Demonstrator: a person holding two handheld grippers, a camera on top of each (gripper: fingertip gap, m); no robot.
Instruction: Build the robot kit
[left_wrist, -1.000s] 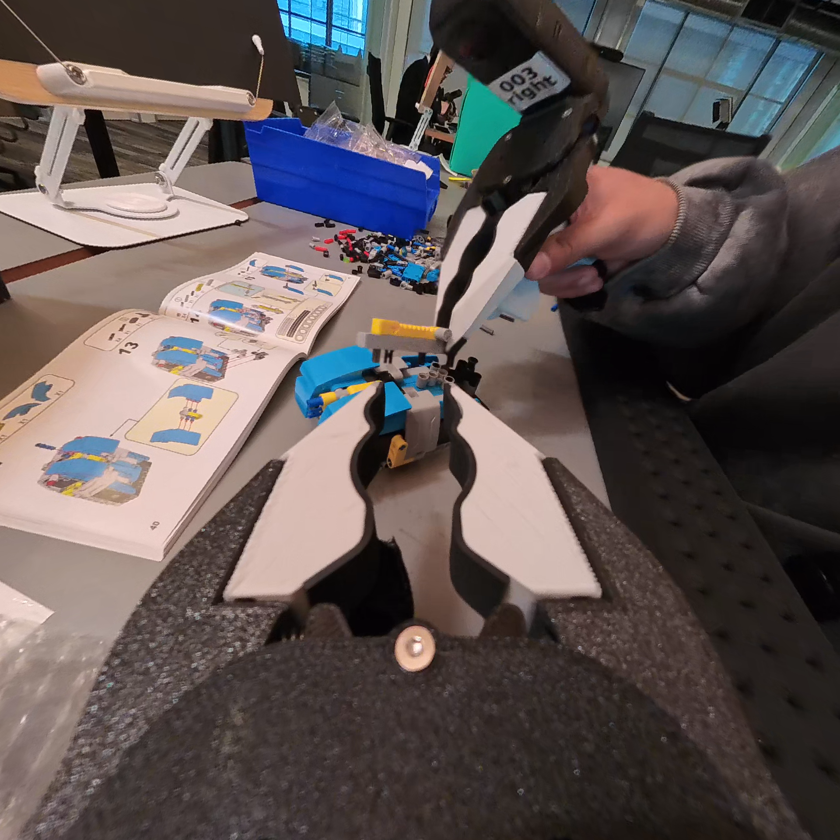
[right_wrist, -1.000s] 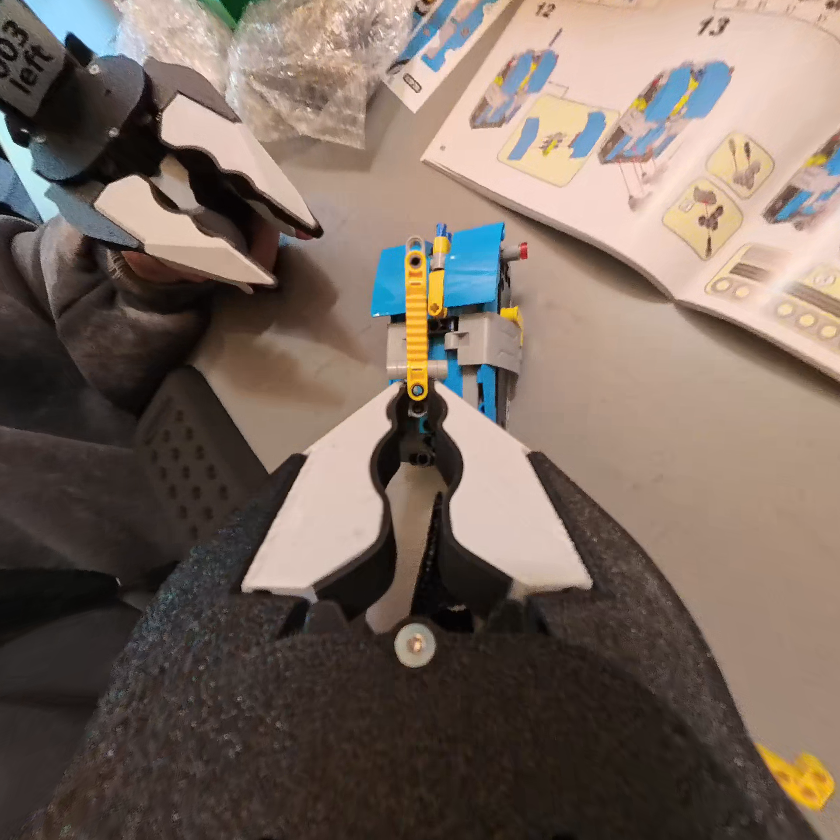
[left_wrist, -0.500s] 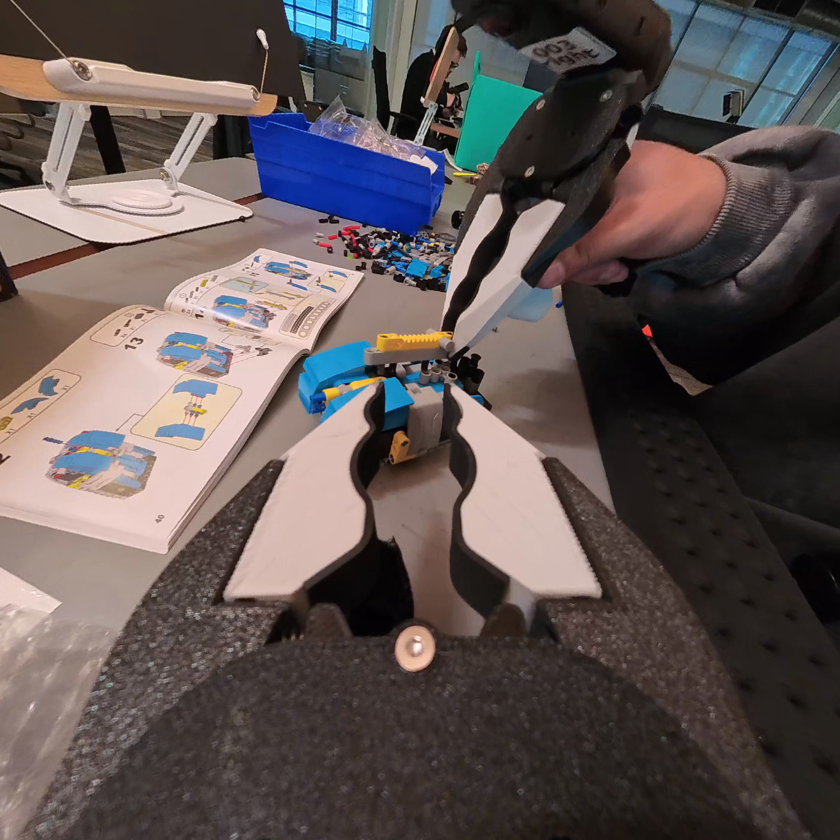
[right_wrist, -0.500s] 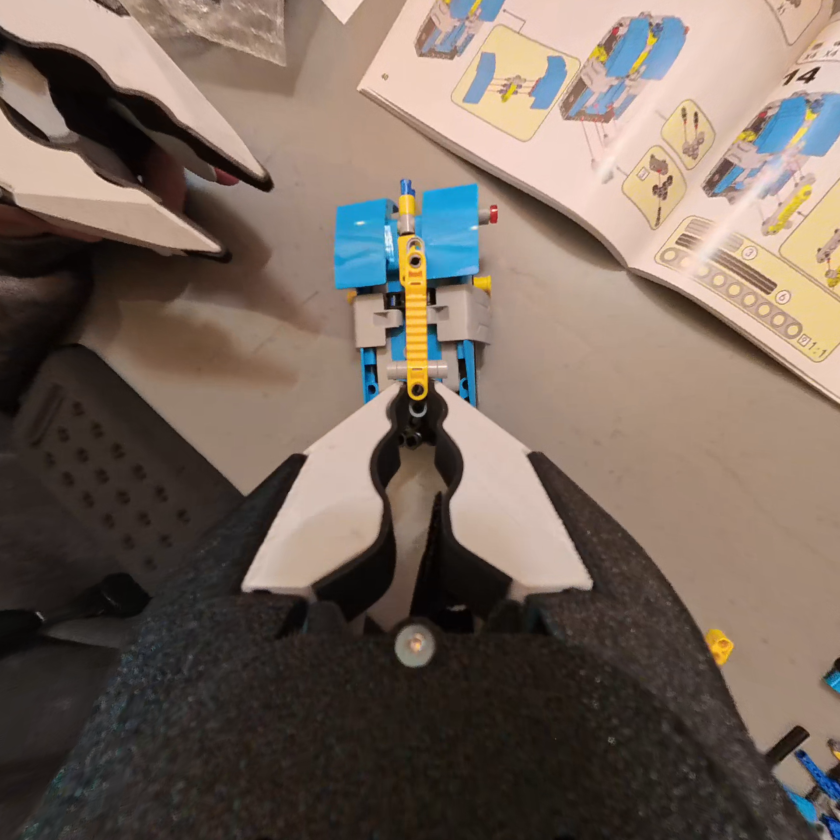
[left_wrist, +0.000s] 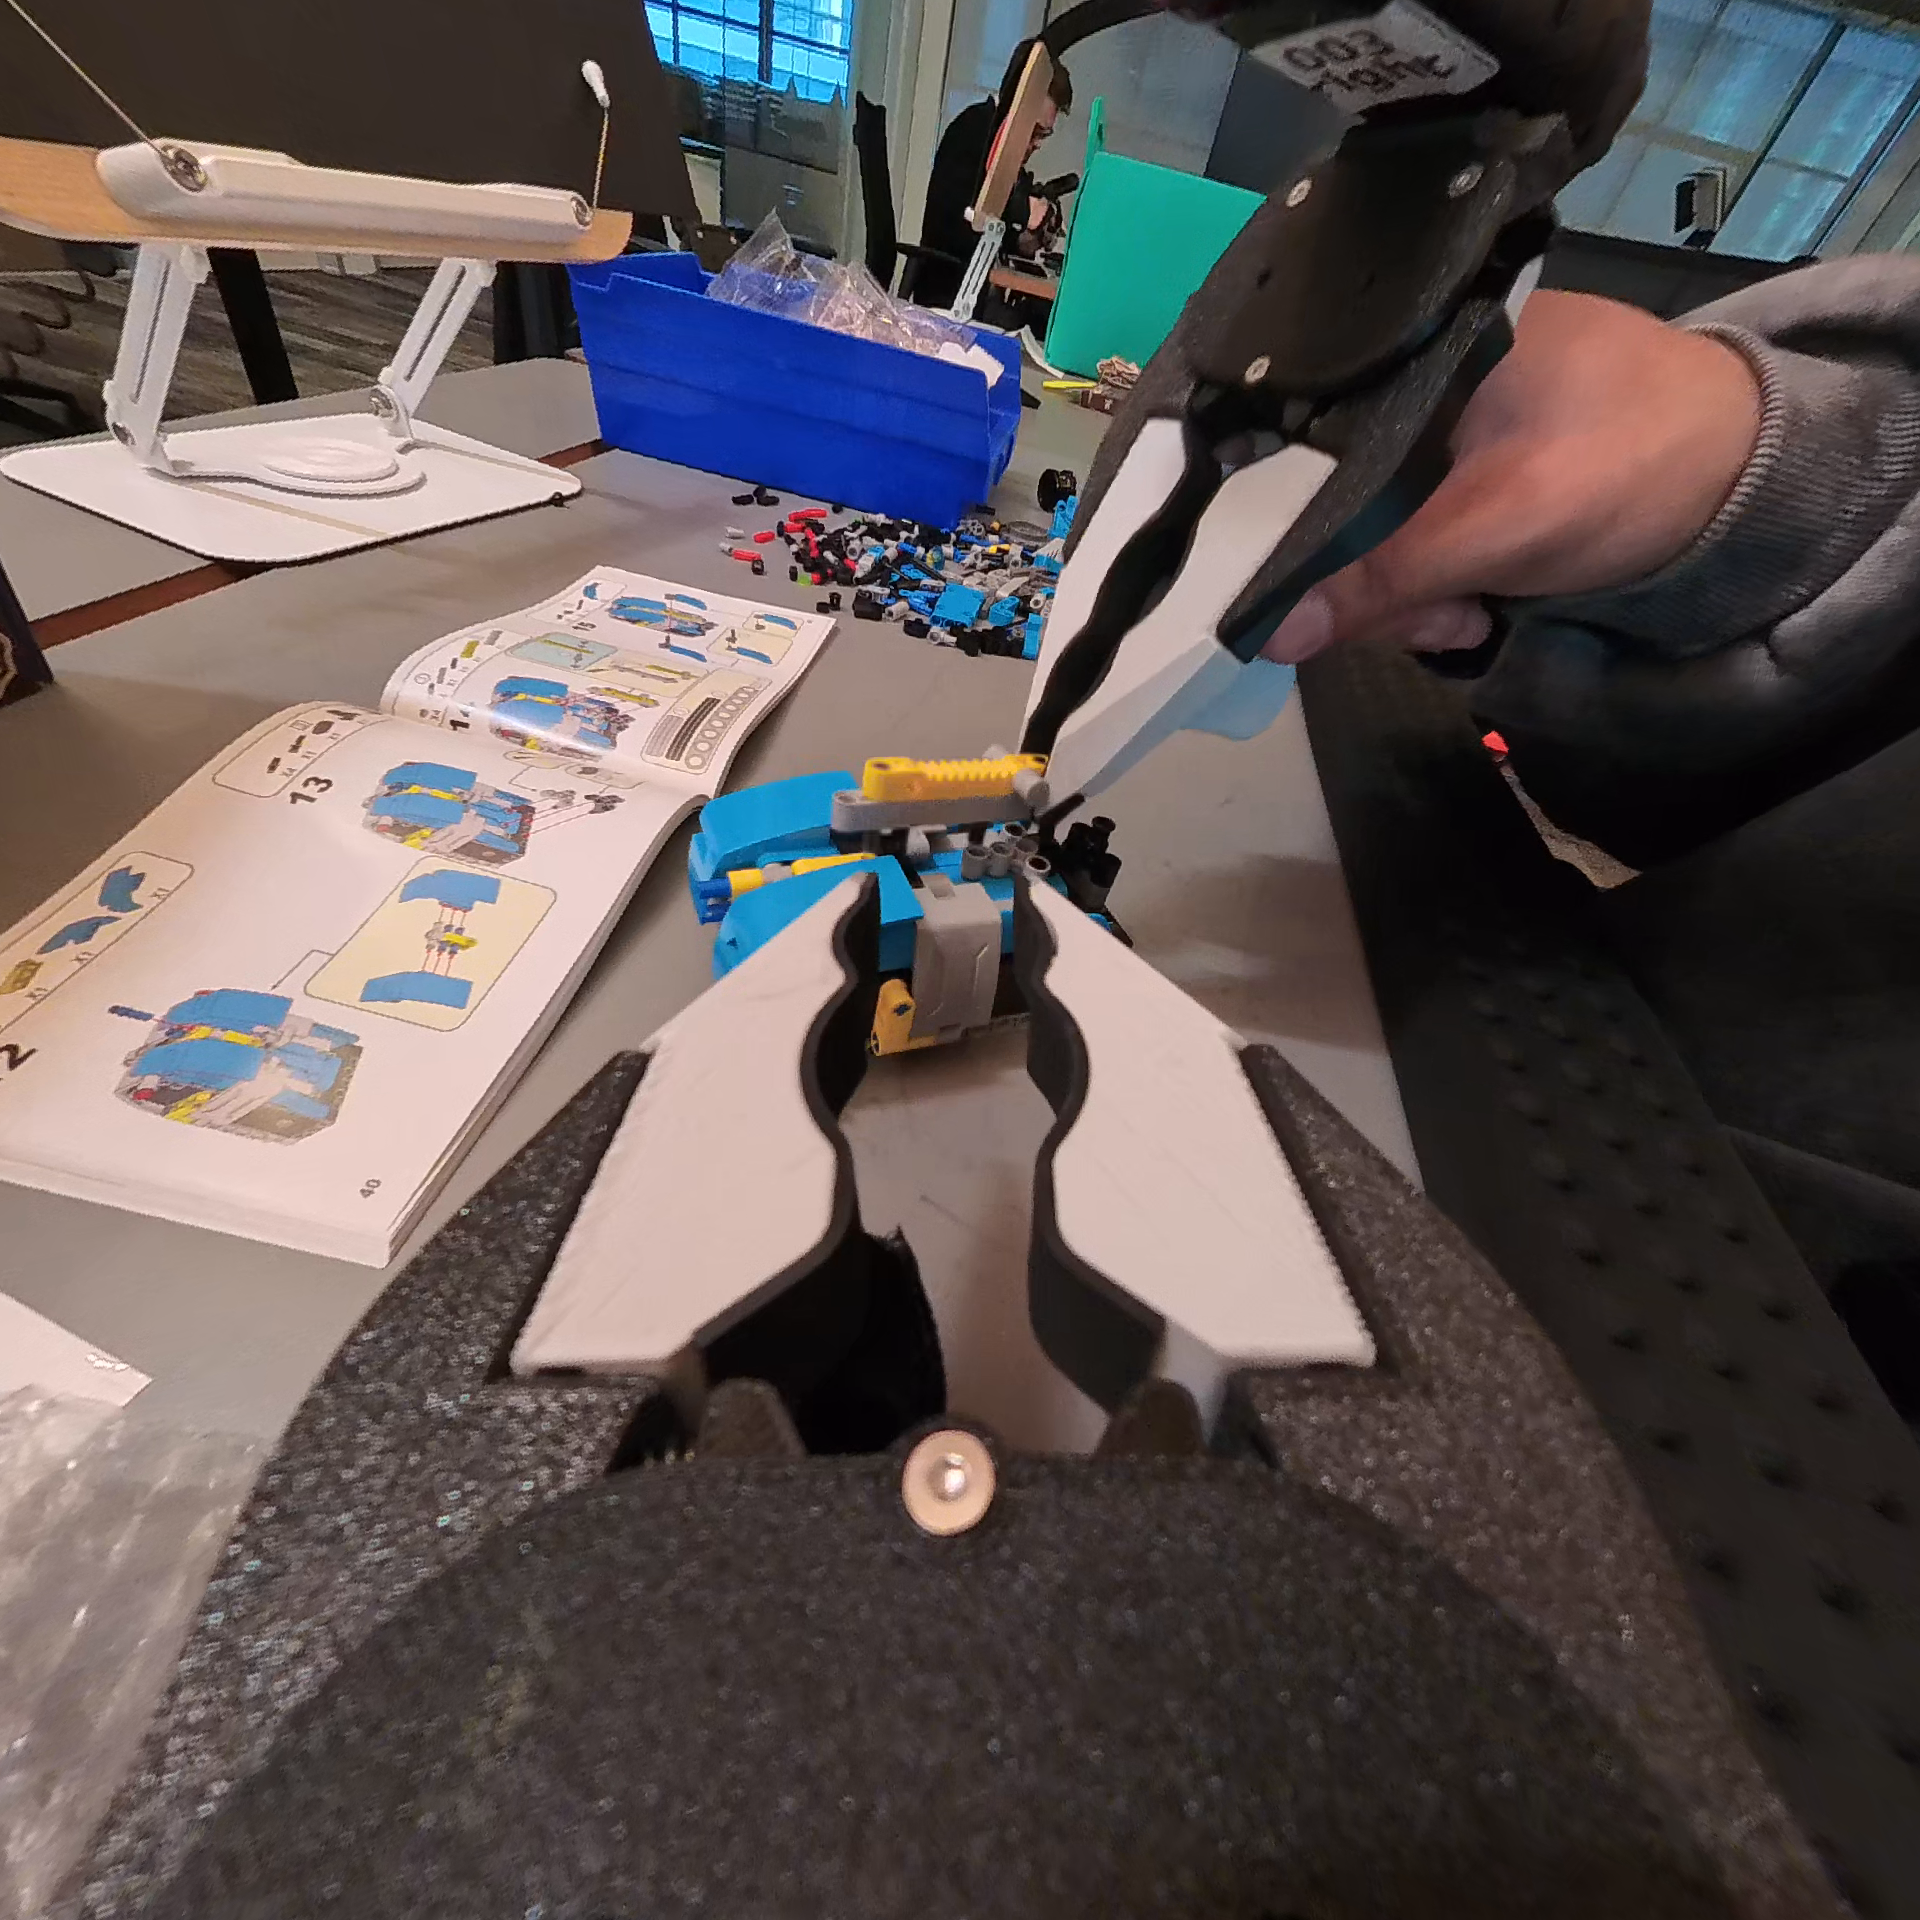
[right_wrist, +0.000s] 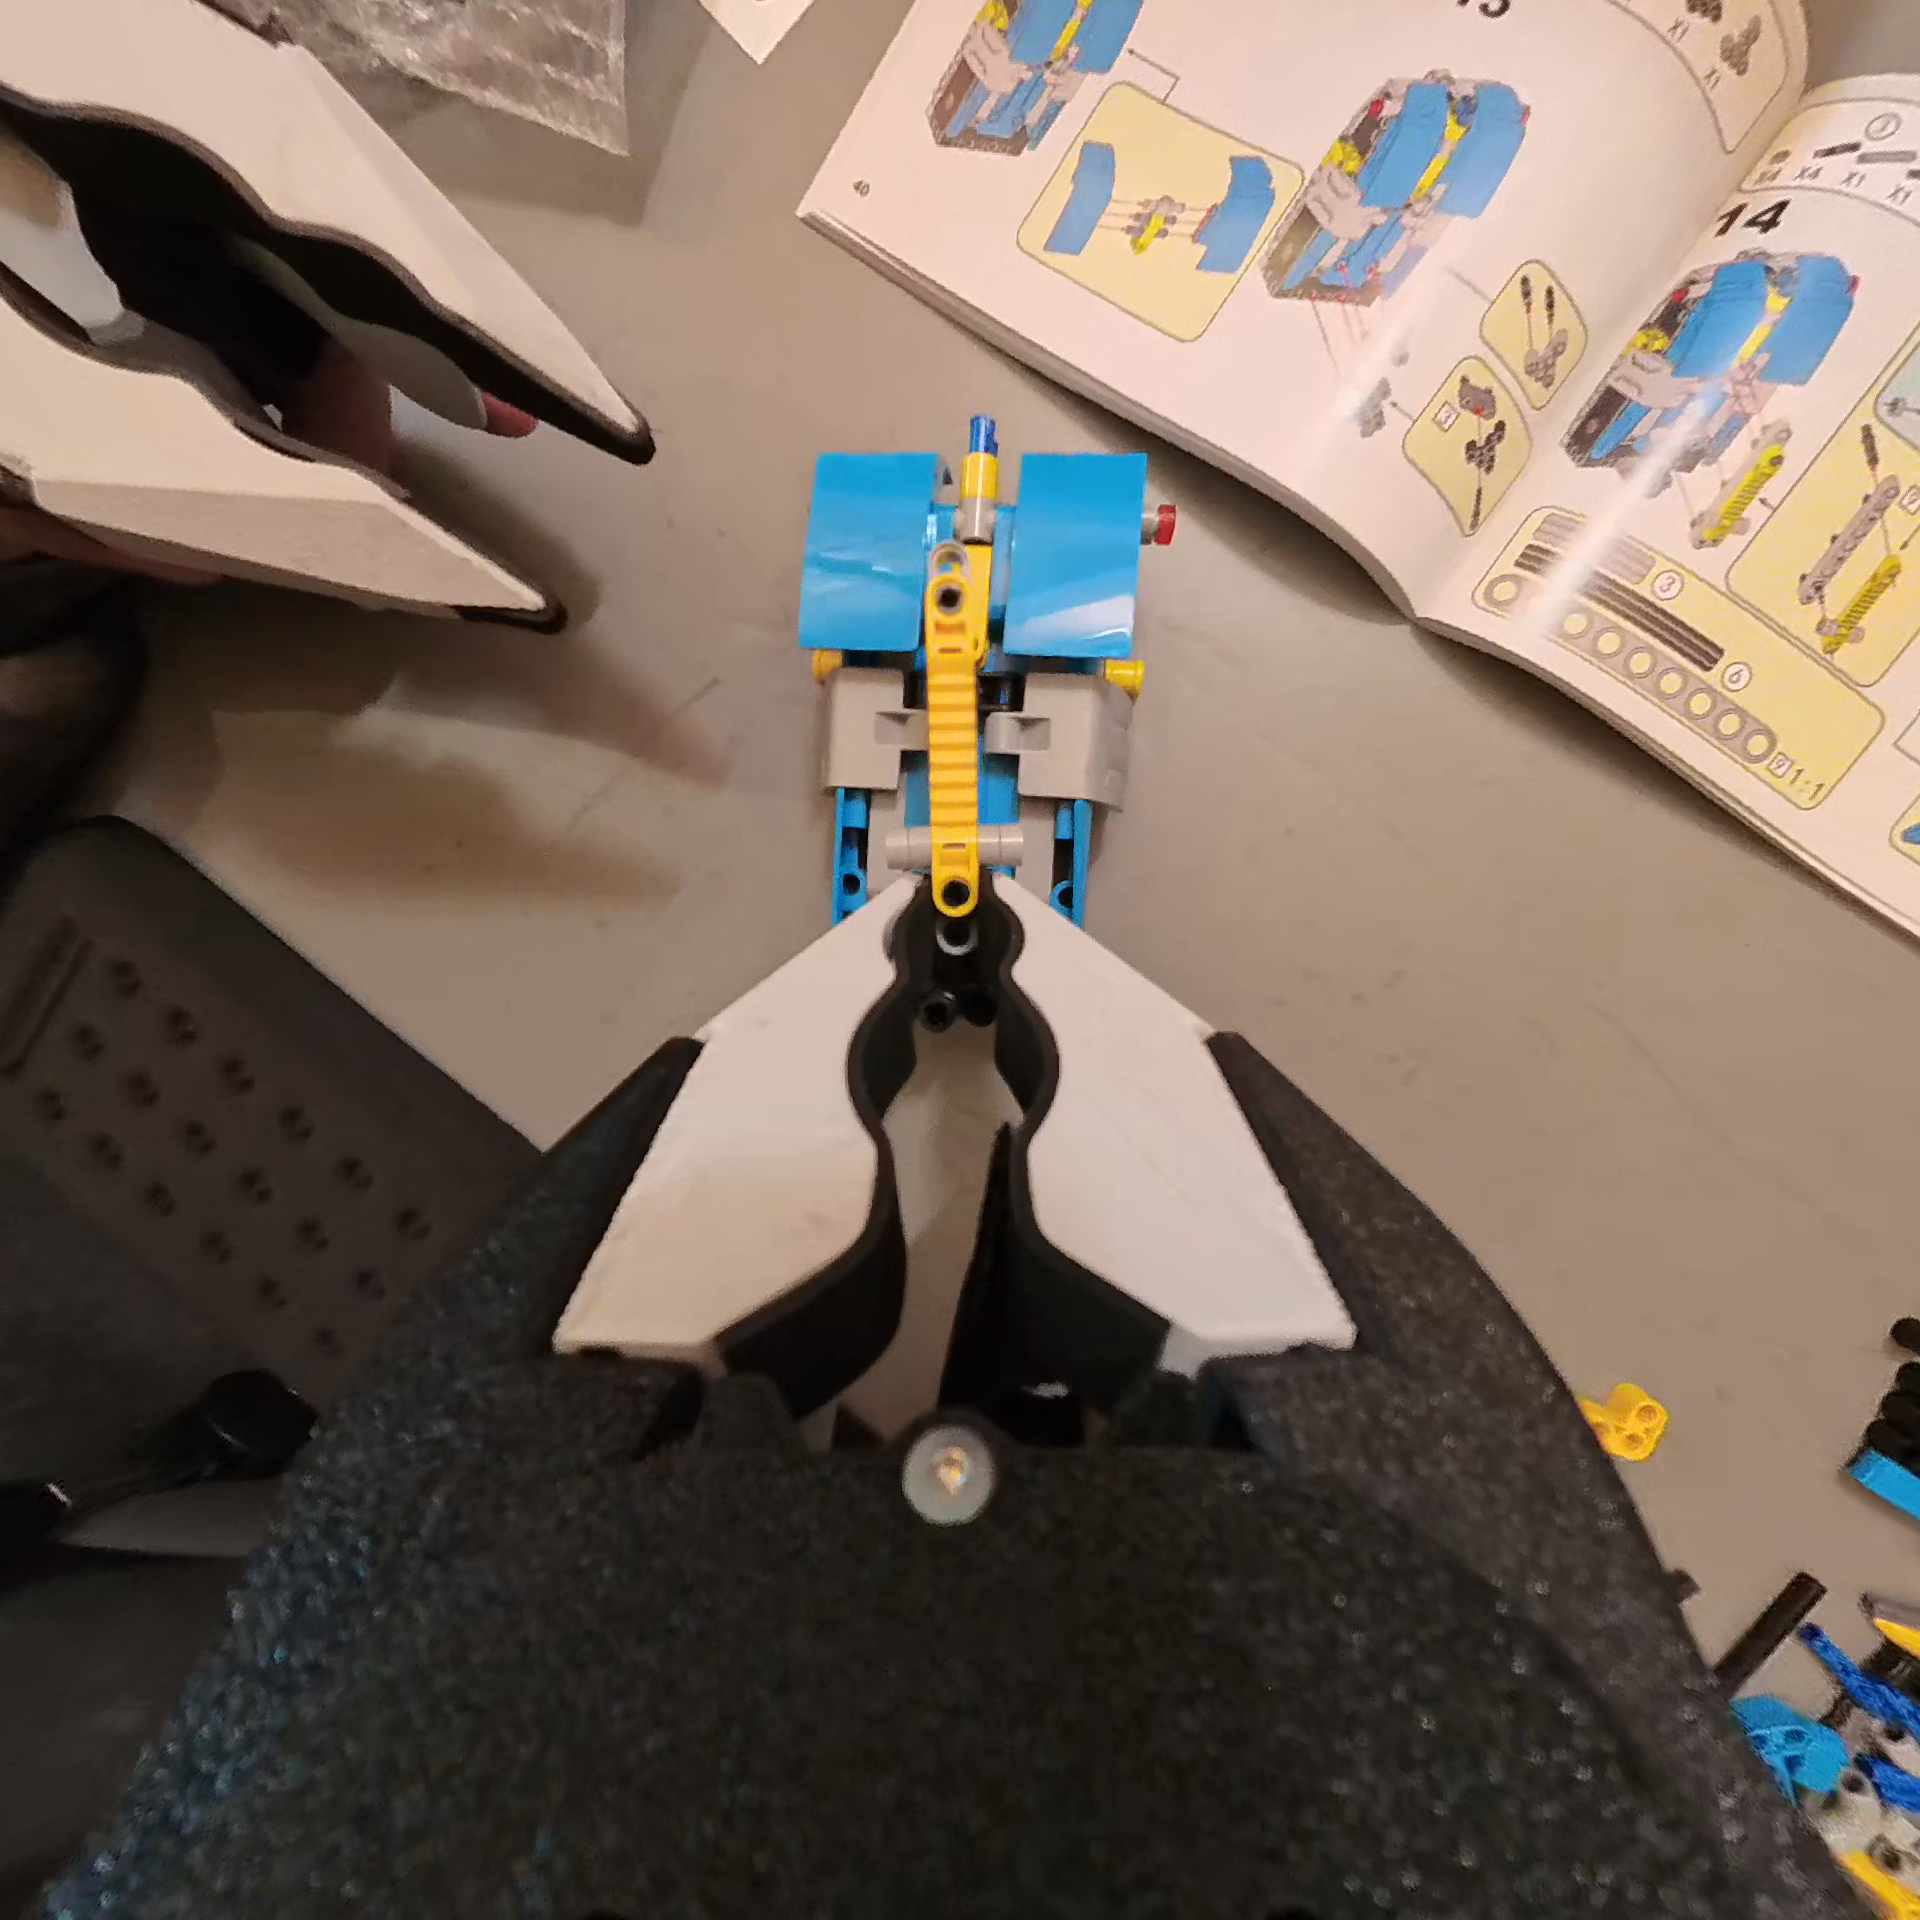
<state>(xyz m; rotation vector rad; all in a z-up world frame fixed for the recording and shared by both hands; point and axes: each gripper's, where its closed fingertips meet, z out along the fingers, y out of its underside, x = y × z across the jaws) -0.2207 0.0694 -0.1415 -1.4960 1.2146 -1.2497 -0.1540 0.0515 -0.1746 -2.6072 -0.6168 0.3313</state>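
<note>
A blue and grey brick model (left_wrist: 769, 842) lies on the grey table; it also shows in the right wrist view (right_wrist: 868, 561). My right gripper (right_wrist: 954, 904) is shut on the near end of a yellow toothed beam (right_wrist: 954, 727) that lies along the model's middle. In the left wrist view the right gripper (left_wrist: 1039, 774) comes down from the upper right and holds the beam (left_wrist: 940, 774) level on top of the model. My left gripper (left_wrist: 943, 894) is open, low, just short of the model's grey side. In the right wrist view the left gripper (right_wrist: 597, 535) stands apart to the model's left.
An open instruction booklet (left_wrist: 416, 883) lies left of the model, also in the right wrist view (right_wrist: 1455, 312). Behind are a blue bin (left_wrist: 790, 405), a pile of loose parts (left_wrist: 935, 582) and a white stand (left_wrist: 291, 468). A black perforated mat (left_wrist: 1610, 1143) borders the table. A loose yellow piece (right_wrist: 1626, 1429) lies nearby. Left tips to right tips: about 8 cm. The left gripper is farther from the loose yellow piece (right_wrist: 1626, 1429), some 30 cm, than the right, some 20 cm.
My right gripper has brought the yellow beam down and lined it up along the model's middle. My left gripper has stayed open beside the model.
</note>
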